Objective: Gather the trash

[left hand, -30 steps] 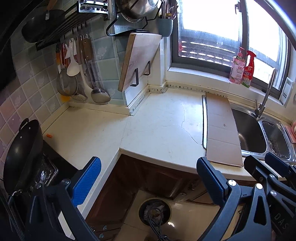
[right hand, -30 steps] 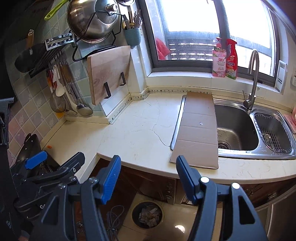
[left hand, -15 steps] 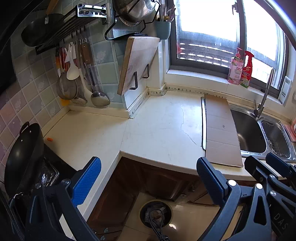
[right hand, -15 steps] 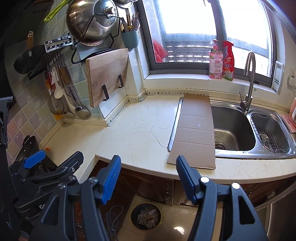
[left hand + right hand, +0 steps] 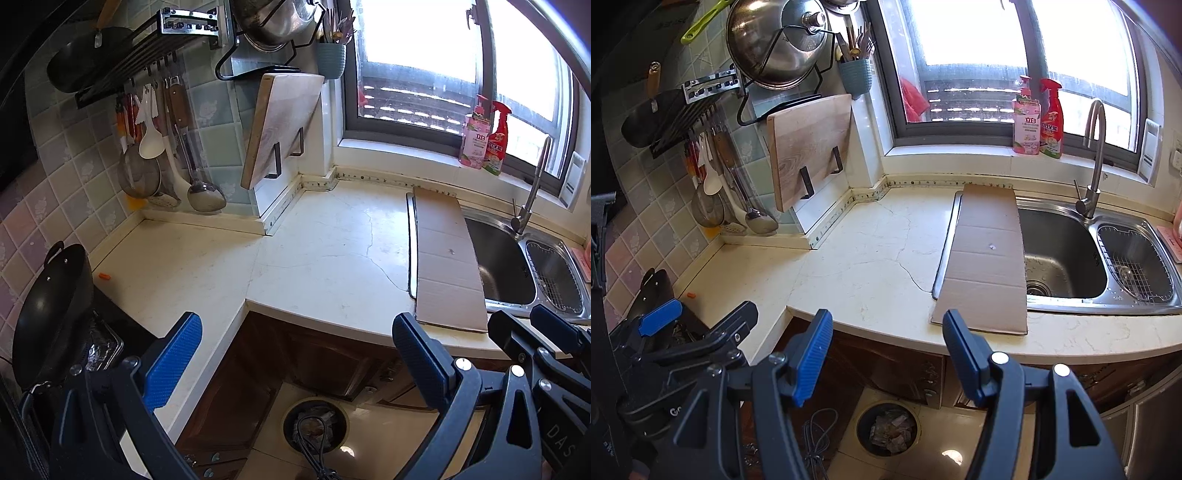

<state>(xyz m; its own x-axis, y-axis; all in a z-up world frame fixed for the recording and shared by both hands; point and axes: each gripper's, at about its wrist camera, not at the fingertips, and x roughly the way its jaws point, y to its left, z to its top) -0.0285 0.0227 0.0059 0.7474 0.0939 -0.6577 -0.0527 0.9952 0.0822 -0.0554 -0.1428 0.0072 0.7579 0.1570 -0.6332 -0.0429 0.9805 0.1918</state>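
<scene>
Left tool [image 5: 295, 350]: jaws wide, empty | Right tool [image 5: 886, 350]: jaws wide, empty | Flat brown cardboard sheet [image 5: 988, 258]: on cream stone tabletop [image 5: 868, 266], overlapping steel sink [image 5: 1063, 251] | Round trash bin [image 5: 888, 428]: on floor below.

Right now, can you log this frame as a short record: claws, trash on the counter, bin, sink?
left claw: open, empty, short of the counter edge
right claw: open, empty
cardboard sheet: flat over the sink's left edge
orange scrap: on the counter near the black wok
bin: on the floor, holds trash
sink: basin empty
</scene>
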